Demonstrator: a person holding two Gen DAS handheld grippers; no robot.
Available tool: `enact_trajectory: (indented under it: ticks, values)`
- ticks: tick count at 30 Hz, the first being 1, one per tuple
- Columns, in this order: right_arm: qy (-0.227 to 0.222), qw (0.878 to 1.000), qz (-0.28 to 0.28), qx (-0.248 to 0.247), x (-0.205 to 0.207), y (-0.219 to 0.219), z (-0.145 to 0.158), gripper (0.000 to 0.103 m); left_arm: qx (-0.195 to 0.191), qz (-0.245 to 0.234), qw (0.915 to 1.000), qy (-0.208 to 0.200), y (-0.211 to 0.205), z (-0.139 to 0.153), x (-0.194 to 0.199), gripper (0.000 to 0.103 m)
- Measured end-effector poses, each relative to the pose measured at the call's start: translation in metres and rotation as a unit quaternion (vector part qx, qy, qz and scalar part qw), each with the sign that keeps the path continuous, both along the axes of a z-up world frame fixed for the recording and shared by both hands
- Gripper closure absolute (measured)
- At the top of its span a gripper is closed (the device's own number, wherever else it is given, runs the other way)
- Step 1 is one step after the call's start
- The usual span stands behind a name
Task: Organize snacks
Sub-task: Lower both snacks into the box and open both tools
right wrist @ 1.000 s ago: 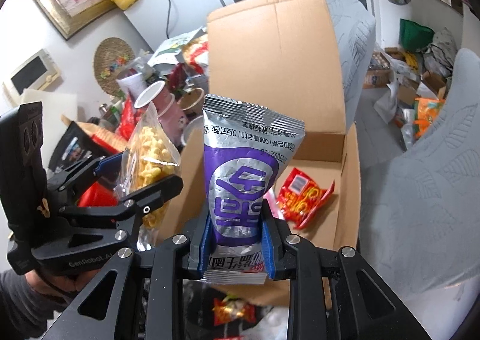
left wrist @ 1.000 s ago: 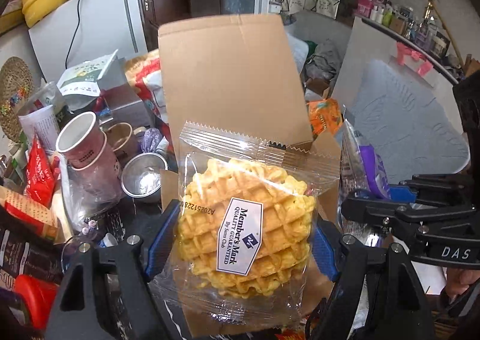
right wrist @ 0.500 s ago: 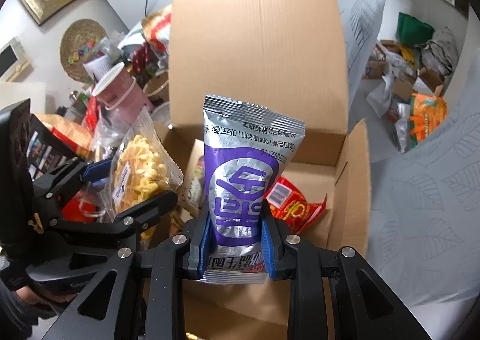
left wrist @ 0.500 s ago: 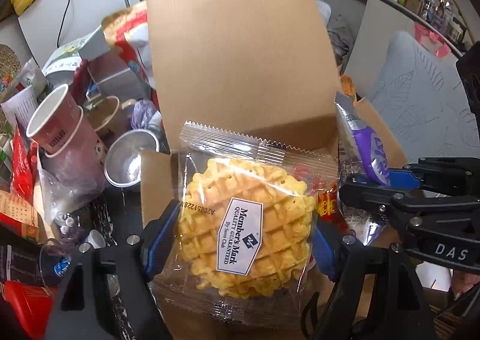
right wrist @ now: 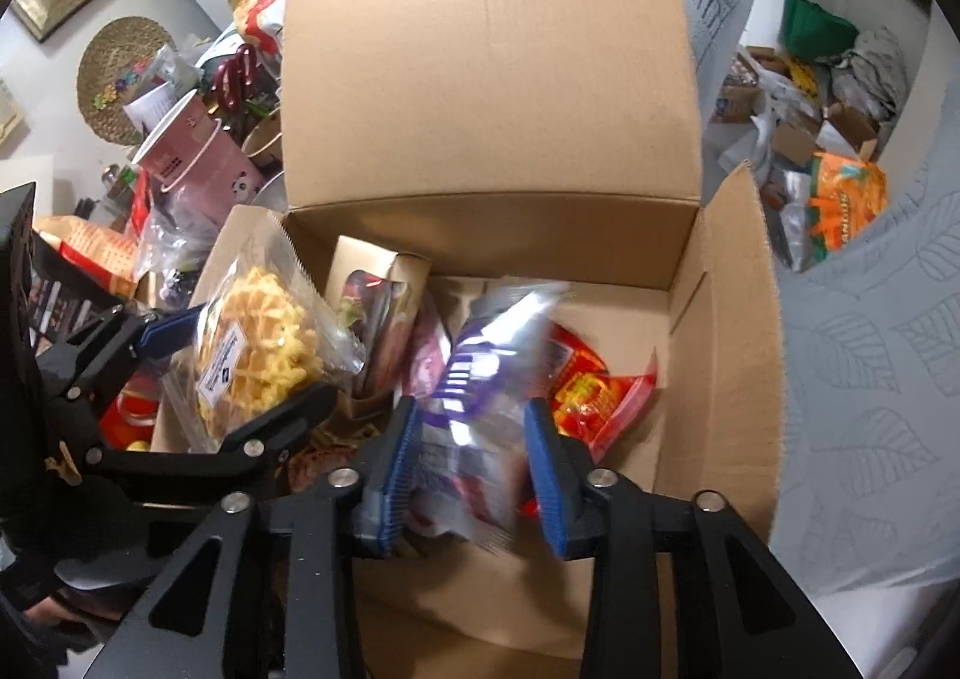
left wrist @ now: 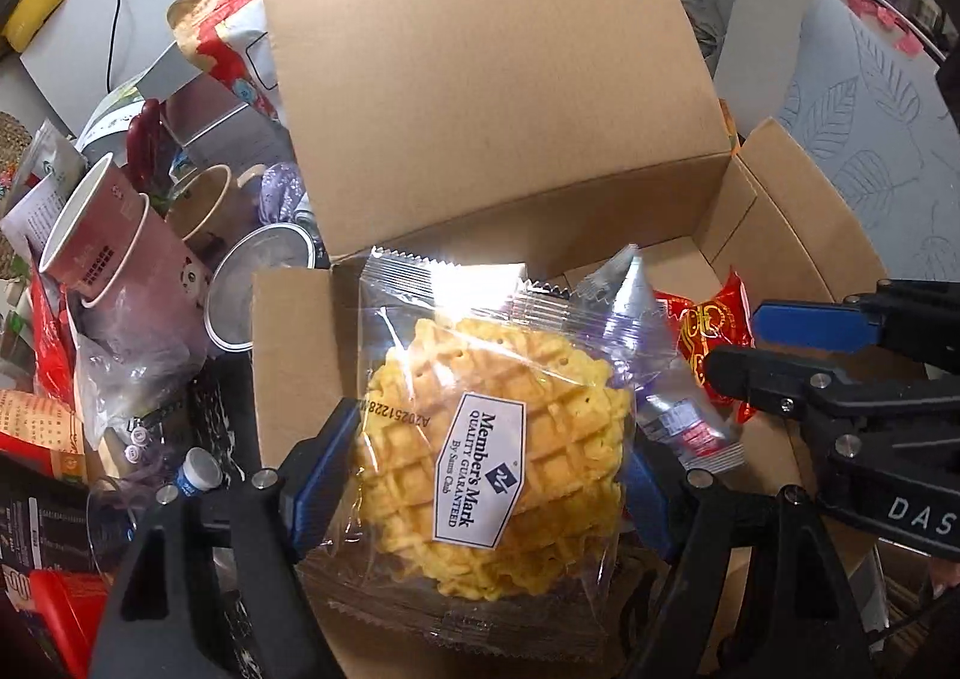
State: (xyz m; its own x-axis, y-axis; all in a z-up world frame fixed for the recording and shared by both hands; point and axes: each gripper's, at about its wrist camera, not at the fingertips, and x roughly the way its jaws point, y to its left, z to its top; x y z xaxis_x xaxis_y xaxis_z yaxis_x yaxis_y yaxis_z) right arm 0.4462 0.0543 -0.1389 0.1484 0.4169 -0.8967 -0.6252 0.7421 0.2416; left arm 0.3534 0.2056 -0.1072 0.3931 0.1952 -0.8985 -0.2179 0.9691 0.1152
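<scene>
Landmark: cardboard box (right wrist: 714,319), open, tall flap upright at its far side. Inside, against its right wall: snack packet (right wrist: 594,385). Inside, at its far left corner: small carton (right wrist: 372,283). Above its left edge: waffle pack (left wrist: 498,457) between left gripper (left wrist: 480,475) pads. Over its middle: foil pouch (right wrist: 480,379), between right gripper (right wrist: 474,469) pads. Left of box, outside: stacked paper cups (left wrist: 102,235), metal bowl (left wrist: 258,283) just beside its wall.

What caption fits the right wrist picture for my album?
Right tool opening, purple snack bag blurred between its jaws above the cardboard box, beside the left tool's waffle pack.
</scene>
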Motion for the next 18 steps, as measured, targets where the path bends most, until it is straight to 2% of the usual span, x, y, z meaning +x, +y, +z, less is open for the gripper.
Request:
enact_trajectory:
  ticks: [7,18]
  values:
    - [-0.009,1.0,-0.001,-0.001,-0.007,-0.005,0.013,0.064,0.0,0.008,1.0,-0.001,-0.002,0.011,-0.007,0.023]
    - [-0.036,0.999,-0.01,0.013,-0.018,-0.014,0.053,0.064,0.002,0.009,0.9989,-0.045,-0.004,0.055,-0.02,0.023]
